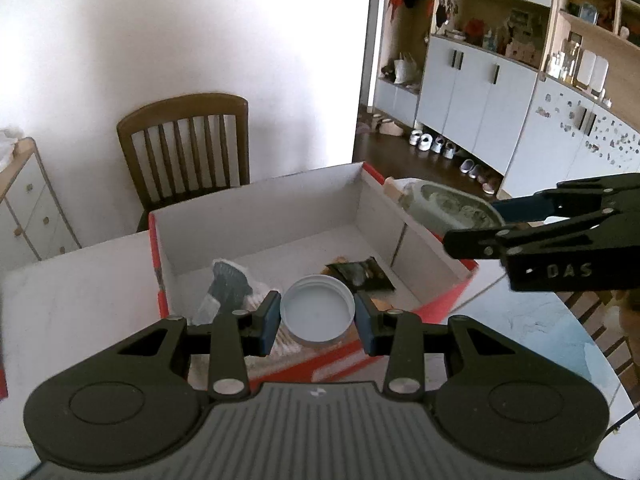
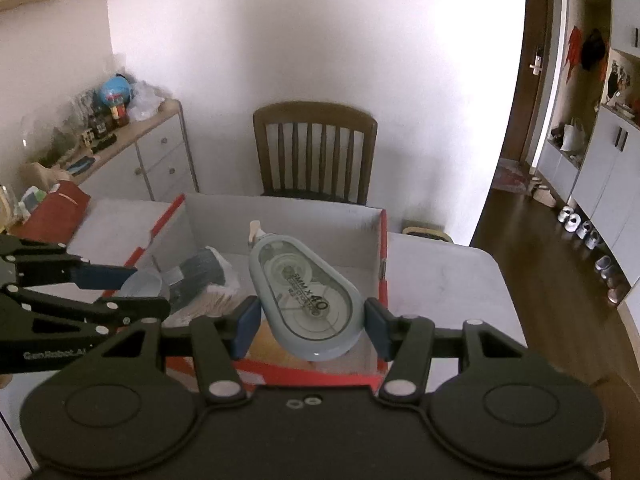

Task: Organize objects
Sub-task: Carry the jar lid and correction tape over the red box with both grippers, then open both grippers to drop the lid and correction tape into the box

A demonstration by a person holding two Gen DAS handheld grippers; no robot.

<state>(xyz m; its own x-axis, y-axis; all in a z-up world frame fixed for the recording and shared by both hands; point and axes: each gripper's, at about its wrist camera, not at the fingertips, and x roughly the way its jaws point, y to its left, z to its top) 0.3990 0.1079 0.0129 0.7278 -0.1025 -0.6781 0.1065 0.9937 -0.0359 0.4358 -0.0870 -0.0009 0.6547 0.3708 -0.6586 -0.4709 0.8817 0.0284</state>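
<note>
already a few items lie in the red box (image 1: 440, 304); left claw (image 1: 317, 322) grasps a white lid (image 1: 318, 312), right claw (image 2: 306, 326) grasps a correction tape (image 2: 304, 300), both unplaced.

— Where are we?
— We're in a home: a wooden dining chair (image 2: 315, 152) at the table (image 2: 444, 276), shoes (image 1: 434, 144) lined under white cupboards (image 1: 476, 92), cluttered shelves (image 1: 500, 36), a drawer unit (image 2: 156, 156).

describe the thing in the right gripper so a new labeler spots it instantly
Find the red shoebox with white inside walls on the table, in front of the wooden chair. Above its open top, the right gripper clamps a correction tape dispenser. It is teardrop-shaped, pale blue with a clear window showing reels, unlike the round white lid in the left gripper.
</note>
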